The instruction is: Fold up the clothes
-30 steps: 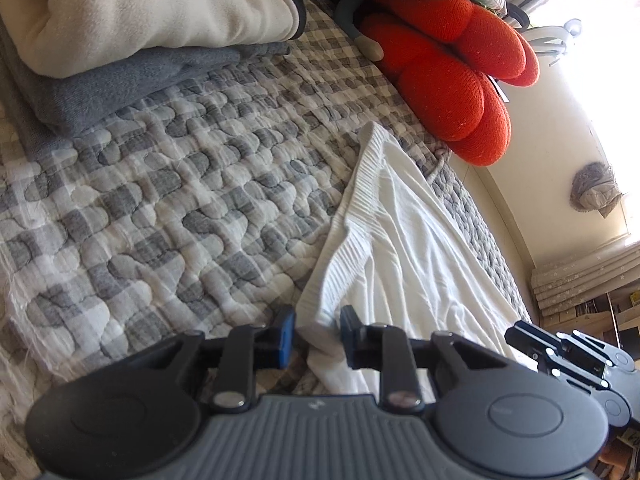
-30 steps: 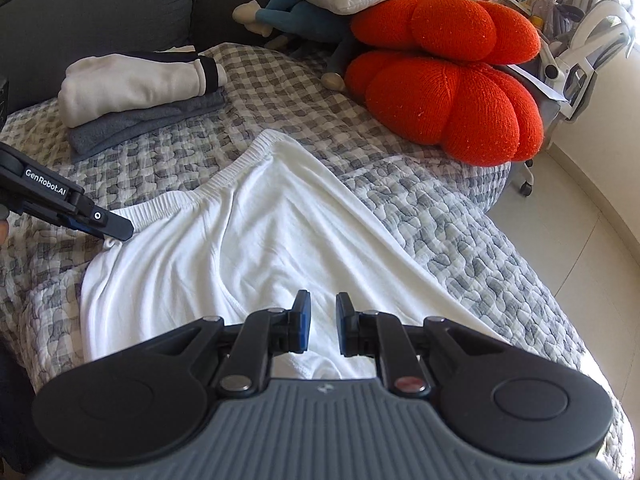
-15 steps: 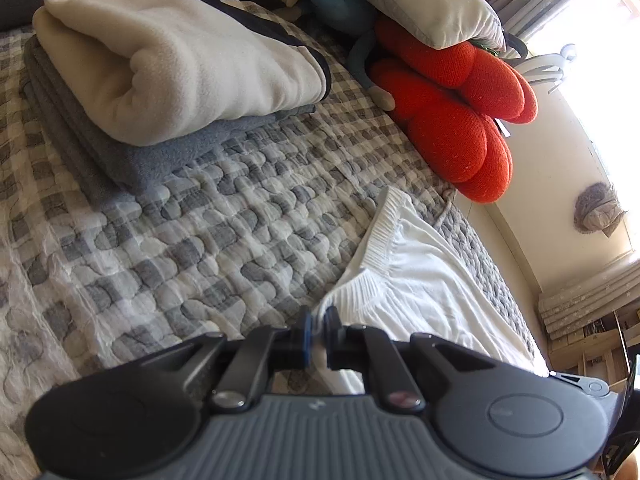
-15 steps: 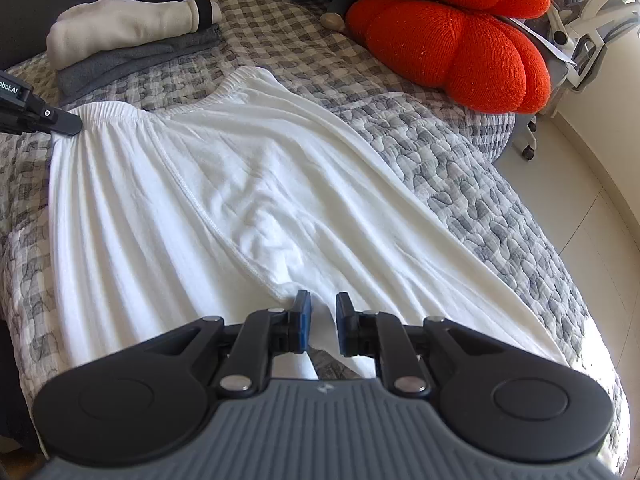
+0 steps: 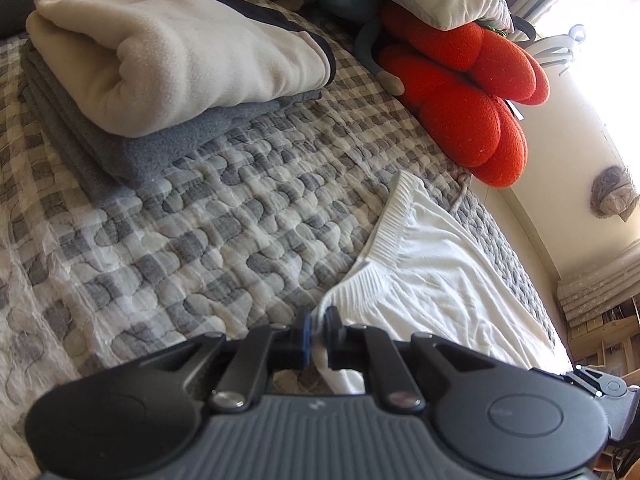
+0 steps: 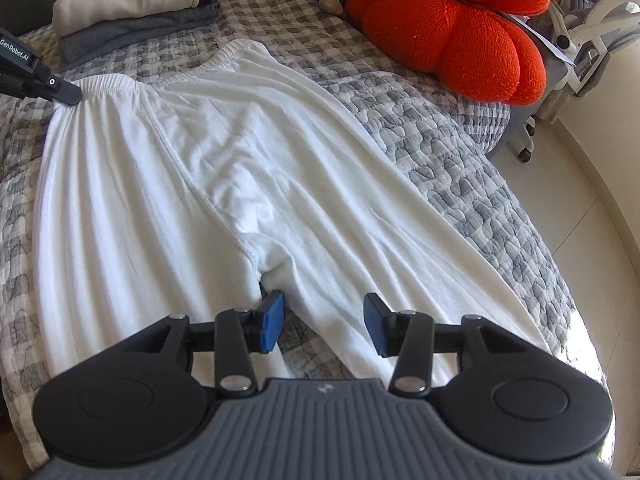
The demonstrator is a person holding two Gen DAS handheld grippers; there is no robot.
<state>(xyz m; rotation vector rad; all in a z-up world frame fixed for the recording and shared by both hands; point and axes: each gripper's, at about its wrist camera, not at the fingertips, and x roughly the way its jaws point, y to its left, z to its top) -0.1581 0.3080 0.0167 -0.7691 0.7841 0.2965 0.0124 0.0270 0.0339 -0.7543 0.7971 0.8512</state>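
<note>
White trousers (image 6: pixel 240 160) lie spread on the grey checked quilt (image 6: pixel 460 152), waistband to the upper left and legs toward me. My left gripper (image 5: pixel 318 320) is shut on the near corner of the ribbed waistband (image 5: pixel 360 284); its tip shows in the right wrist view as the left gripper (image 6: pixel 60 90) at that corner. My right gripper (image 6: pixel 323 308) hovers just below the crotch seam. Its jaws are opening, and the inner edge of one trouser leg lies beneath the gap with the pads not pressing on it.
A folded cream garment on a folded grey one (image 5: pixel 180 60) sits at the back left of the bed. A red knitted cushion (image 6: pixel 460 40) lies at the back right. The bed's edge drops to pale floor (image 6: pixel 580 200) on the right, beside an office chair (image 6: pixel 592 40).
The left jaws closed on the waistband corner. The right gripper sank toward the crotch of the trousers and its jaws spread apart. The trousers now lie flatter and wider.
</note>
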